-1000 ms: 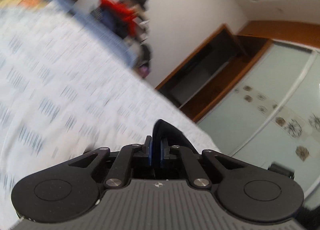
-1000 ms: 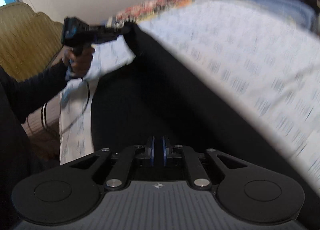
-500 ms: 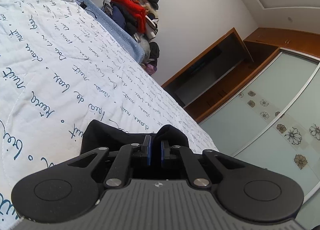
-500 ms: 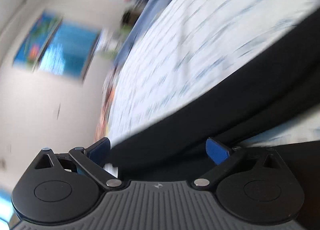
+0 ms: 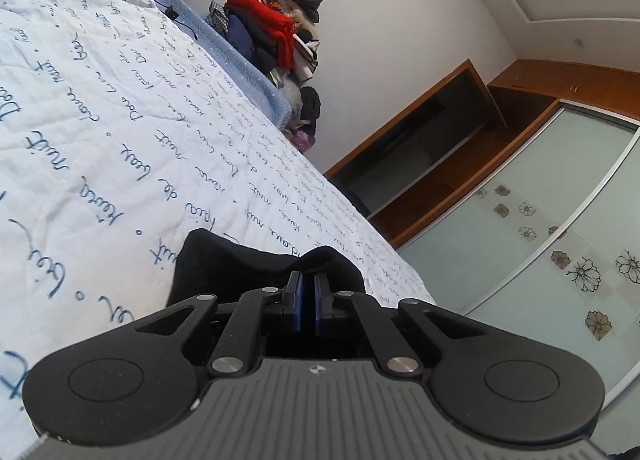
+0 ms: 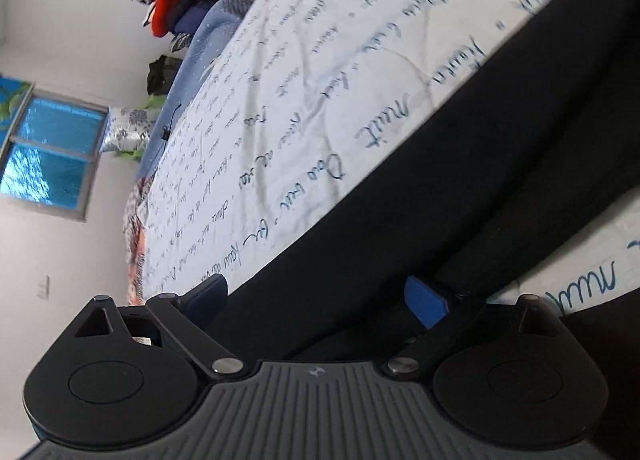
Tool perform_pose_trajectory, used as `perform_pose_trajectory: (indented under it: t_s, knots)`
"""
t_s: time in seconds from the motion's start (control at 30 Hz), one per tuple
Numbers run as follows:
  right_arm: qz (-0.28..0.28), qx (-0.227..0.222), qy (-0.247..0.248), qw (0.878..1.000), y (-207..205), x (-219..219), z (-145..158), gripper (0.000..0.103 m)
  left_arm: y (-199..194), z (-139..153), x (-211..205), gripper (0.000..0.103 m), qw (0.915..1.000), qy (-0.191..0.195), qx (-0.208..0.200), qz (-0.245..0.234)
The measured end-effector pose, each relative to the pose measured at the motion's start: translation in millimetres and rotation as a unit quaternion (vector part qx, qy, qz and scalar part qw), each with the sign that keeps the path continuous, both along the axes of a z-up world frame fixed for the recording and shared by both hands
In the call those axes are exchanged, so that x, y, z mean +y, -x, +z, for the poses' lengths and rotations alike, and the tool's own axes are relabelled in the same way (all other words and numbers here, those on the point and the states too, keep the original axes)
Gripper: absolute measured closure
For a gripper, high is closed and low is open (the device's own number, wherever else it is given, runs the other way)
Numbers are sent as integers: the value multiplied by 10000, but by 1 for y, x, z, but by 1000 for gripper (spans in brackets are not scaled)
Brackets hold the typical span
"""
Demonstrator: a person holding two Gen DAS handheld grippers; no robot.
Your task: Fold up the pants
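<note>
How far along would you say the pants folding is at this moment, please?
Early. Done: the black pants lie stretched along the script-printed bedspread. In hand: the left claw is shut on a bunched black end of them, while the right claw stands wide with the fabric between its blue pads, its jaws closing a little, not yet pinching. Left: no neat folded stack shows, so the folds themselves remain.

Surface: bed with pale quilted cover, blue handwriting print (image 6: 304,71)
Lying on it: long black fabric pants (image 6: 500,163)
</note>
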State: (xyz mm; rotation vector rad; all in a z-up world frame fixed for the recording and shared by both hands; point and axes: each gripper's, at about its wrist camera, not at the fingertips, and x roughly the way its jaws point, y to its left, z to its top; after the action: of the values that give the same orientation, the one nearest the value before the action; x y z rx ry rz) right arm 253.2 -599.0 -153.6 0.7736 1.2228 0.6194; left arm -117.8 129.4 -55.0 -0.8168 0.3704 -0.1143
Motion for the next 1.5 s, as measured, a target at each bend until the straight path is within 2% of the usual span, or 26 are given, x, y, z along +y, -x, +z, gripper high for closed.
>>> perform_pose_trajectory:
  t_s: [0.07, 0.13, 0.27, 0.33, 0.37, 0.47, 0.53, 0.6, 0.63, 0.67, 0.7, 0.73, 0.77, 0.83, 0.9, 0.97, 1.07, 1.1, 1.2, 1.23, 1.33, 1.5]
  knots:
    - [-97, 169, 127, 9997, -3, 0, -4, 7, 6, 1, 1, 93, 9999, 29, 23, 119]
    - [-273, 350, 34, 9990, -2, -3, -8, 7, 13, 4, 2, 93, 9998, 59, 46, 200]
    - [-402, 462, -20, 9981, -3, -1, -13, 6, 27, 16, -5, 92, 9996, -114, -61, 266]
    - [-594, 563, -182, 9965, -5, 1, -15, 0, 28, 19, -8, 92, 9995, -112, -101, 280]
    - [-608, 635, -328, 9956, -7, 3, -14, 0, 28, 19, -10, 92, 9995, -109, -108, 272]
    - [-365, 1117, -1247, 9852, -6, 25, -30, 0, 24, 19, -12, 92, 9994, -32, -2, 341]
    - [-337, 858, -1068, 9900, -2, 33, -28, 2, 22, 18, -14, 89, 9993, 52, 77, 373]
    - [-486, 634, -1008, 9917, 1, 30, -27, 3, 23, 19, -18, 78, 9988, 90, 141, 457]
    - [-656, 609, -1018, 9908, 3, 27, -28, 11, 23, 19, -19, 68, 9984, 130, 175, 521]
    - [-772, 525, -907, 9915, 5, 26, -28, 18, 23, 18, -20, 63, 9976, 233, 220, 607]
    - [-737, 361, -666, 9944, 7, 29, -26, 39, 23, 17, -22, 58, 9965, 385, 254, 698]
    - [-672, 206, -387, 9968, 8, 33, -24, 65, 23, 16, -23, 56, 9951, 546, 268, 780]
    - [-641, 150, -290, 9974, 10, 35, -27, 75, 24, 14, -24, 56, 9932, 712, 279, 878]
    - [-725, 314, -473, 9958, 10, 32, -42, 93, 23, 11, -24, 56, 9883, 1019, 383, 1069]
    - [-820, 466, -669, 9933, 8, 24, -53, 98, 21, 8, -24, 56, 9816, 1392, 523, 1197]
    - [-820, 544, -790, 9920, 7, 22, -56, 98, 18, 8, -29, 56, 9779, 1613, 634, 1173]
    - [-820, 554, -794, 9919, 6, 21, -56, 98, 13, 13, -39, 54, 9772, 1619, 665, 1199]
    - [-833, 563, -799, 9917, 6, 21, -57, 98, 9, 12, -40, 48, 9757, 1647, 703, 1259]
    - [-862, 616, -842, 9908, 6, 19, -58, 98, -4, 3, -38, 46, 9639, 1753, 1136, 1652]
    - [-868, 652, -863, 9903, 6, 20, -59, 98, -7, 0, -37, 46, 9624, 1779, 1211, 1657]
    - [-875, 779, -971, 9884, 4, 18, -61, 98, -15, 0, -38, 44, 9647, 1620, 1262, 1646]
    - [-912, 893, -1000, 9868, 1, 20, -61, 97, -34, 11, -43, 42, 9663, 1600, 1272, 1563]
